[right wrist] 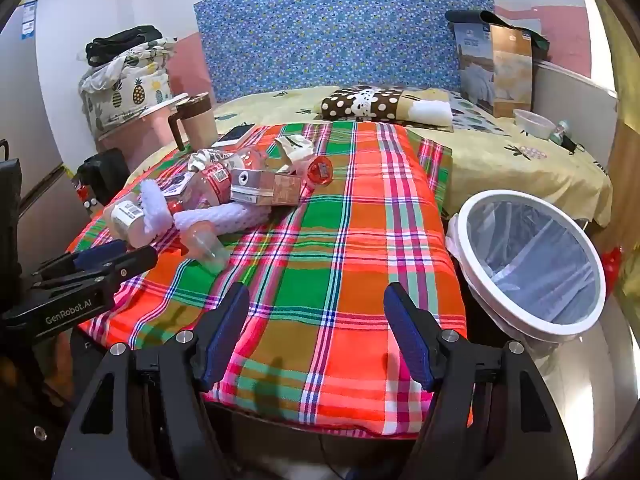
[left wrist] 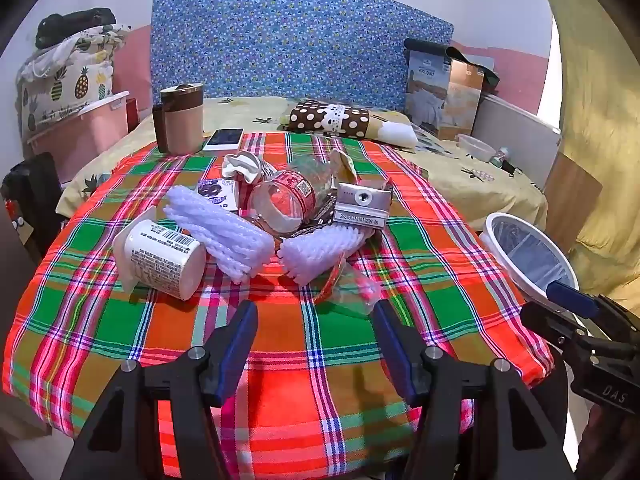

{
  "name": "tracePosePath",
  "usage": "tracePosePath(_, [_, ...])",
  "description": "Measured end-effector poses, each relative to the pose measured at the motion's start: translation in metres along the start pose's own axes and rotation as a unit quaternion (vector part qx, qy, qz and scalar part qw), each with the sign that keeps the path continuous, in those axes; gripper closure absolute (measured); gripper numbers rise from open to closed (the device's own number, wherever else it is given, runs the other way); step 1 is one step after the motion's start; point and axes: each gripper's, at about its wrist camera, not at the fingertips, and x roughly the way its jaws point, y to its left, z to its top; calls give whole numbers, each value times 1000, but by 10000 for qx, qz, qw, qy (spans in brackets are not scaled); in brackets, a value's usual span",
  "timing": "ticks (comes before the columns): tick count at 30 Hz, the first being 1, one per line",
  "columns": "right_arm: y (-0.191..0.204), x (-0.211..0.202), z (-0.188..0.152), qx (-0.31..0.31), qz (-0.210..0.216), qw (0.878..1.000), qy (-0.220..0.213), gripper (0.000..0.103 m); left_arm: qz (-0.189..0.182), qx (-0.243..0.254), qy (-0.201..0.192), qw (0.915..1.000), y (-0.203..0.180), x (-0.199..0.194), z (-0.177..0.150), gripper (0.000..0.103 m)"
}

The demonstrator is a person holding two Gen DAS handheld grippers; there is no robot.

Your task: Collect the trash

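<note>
A heap of trash lies on the plaid cloth: a white printed cup on its side, two white foam nets, a clear plastic bottle with a red label, a small carton and a clear crumpled cup. My left gripper hangs open just short of the crumpled cup, nothing between its fingers. My right gripper is open over bare cloth, right of the heap. A white-rimmed bin with a clear liner stands beside the table at the right.
A brown tumbler and a phone sit at the cloth's far left edge. Behind lies a bed with a dotted pillow, boxes and a small bowl. A pink tub stands at the left.
</note>
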Motion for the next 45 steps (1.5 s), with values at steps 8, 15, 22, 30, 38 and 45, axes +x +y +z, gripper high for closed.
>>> tracePosePath(8, [2,-1,0,-44,-15,10000,-26,32,48,25,-28,10000,-8,-2,-2,43])
tracePosePath(15, [3,-2,0,-61,-33,10000,-46,32,9,-21,-29,10000,0,-4,1,43])
tracePosePath(22, [3,-1,0,-59,-25,10000,-39,32,-9,-12,-30,10000,1,-4,2,43])
tracePosePath(30, [2,-3,0,-62,-15,10000,-50,32,-3,-28,-27,10000,2,-4,4,43])
tracePosePath(38, [2,-3,0,-59,-17,10000,-46,32,-10,-14,-46,10000,0,-5,4,43])
tracePosePath(45, [2,-3,0,-58,-18,10000,-54,32,-10,-16,-48,10000,-1,-6,5,43])
